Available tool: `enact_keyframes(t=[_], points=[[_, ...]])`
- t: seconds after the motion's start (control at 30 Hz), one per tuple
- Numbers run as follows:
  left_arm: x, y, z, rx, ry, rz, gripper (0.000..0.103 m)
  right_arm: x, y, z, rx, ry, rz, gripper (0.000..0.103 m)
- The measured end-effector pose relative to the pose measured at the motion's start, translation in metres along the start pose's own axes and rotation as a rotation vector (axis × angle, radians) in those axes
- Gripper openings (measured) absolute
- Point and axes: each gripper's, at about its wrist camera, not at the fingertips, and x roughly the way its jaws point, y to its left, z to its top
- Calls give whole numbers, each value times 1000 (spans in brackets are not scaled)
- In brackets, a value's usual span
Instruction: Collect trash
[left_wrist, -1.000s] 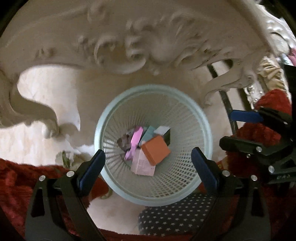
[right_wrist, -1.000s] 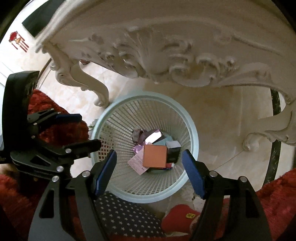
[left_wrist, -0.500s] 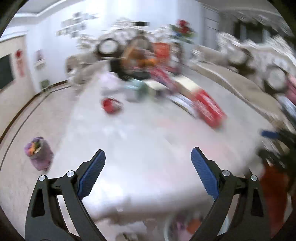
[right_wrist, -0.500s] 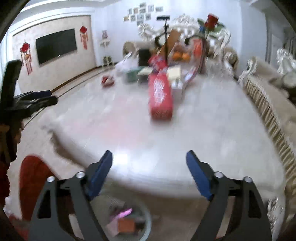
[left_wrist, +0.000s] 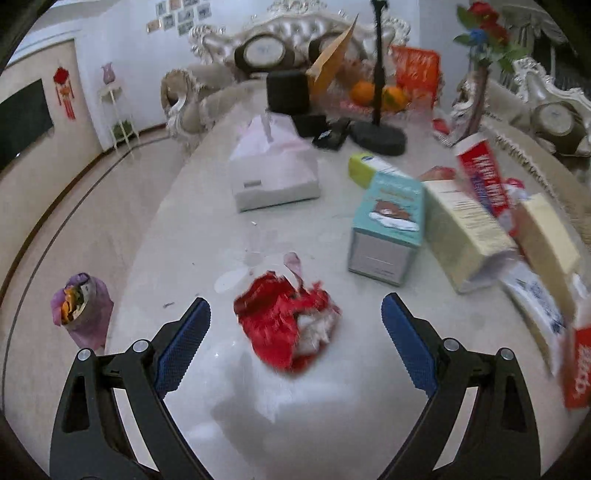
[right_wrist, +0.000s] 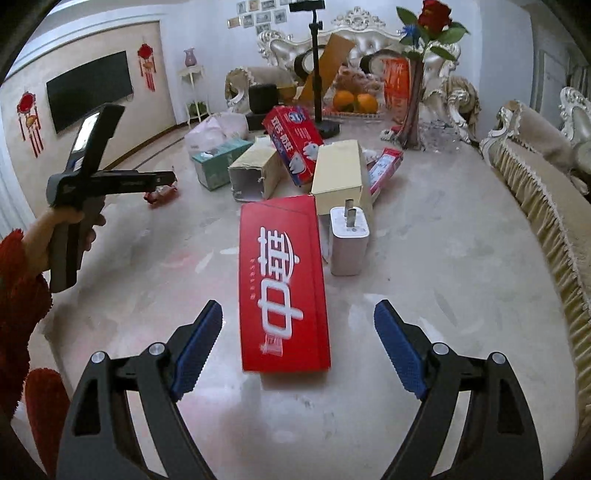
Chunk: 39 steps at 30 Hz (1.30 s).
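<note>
In the left wrist view, the left gripper (left_wrist: 295, 325) hangs over a pale marble tabletop (left_wrist: 207, 229) with its blue-padded jaws spread wide and nothing between the pads. A crumpled red and white wrapper (left_wrist: 286, 325) lies on the table in line with the gap, beyond the fingertips. Farther back stand a teal and grey tissue box (left_wrist: 388, 229), a cream cardboard carton (left_wrist: 465, 232) tipped on its side just beside it, and a white plastic bag (left_wrist: 275, 166). A purple bag stuffed with rubbish (left_wrist: 82, 308) sits on the floor to the left.

In the right wrist view, the right gripper (right_wrist: 299, 341) is released as well, its jaws wide apart and empty. A flat red box with white characters (right_wrist: 282, 280) lies on the tabletop ahead of the gap, with a small white charger block (right_wrist: 349, 240) just beside it. At the left edge, a hand (right_wrist: 55, 236) in a fuzzy red sleeve (right_wrist: 18, 291) holds the other gripper above the table.
</note>
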Motion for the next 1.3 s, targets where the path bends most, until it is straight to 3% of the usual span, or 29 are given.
enact_keyframes(t=[0.1,0.23,0.3,0.33,0.37,0.4,0.47,0.67,0.9,1.17,1.3], points=[[16,3,0,-9,53,16,91,11,0,5,4,15,-1,80],[28,6,0,-59,93,-37,91,17,0,7,1,31,-21,80],[28,5,-2,-74,88,-16,83,20,0,6,0,47,-20,78],[30,4,-2,-71,101,-18,65,21,0,5,2,58,-13,66],[30,3,-2,-66,104,-11,55,24,-1,5,3,72,8,57],[28,2,-2,-55,96,1,51,24,-1,5,11,76,32,46],[24,2,-3,-52,94,-13,49,20,1,3,0,70,-6,45],[6,7,-10,-54,77,-26,49,-5,1,-1,32,24,46,45],[-73,7,-49,-48,-42,-119,49,-50,-5,-25,103,-17,141,46],[-200,-32,-157,66,-148,-260,49,-122,26,-102,82,35,273,46],[-249,-67,-215,144,-137,-343,49,-138,49,-133,60,120,361,46]])
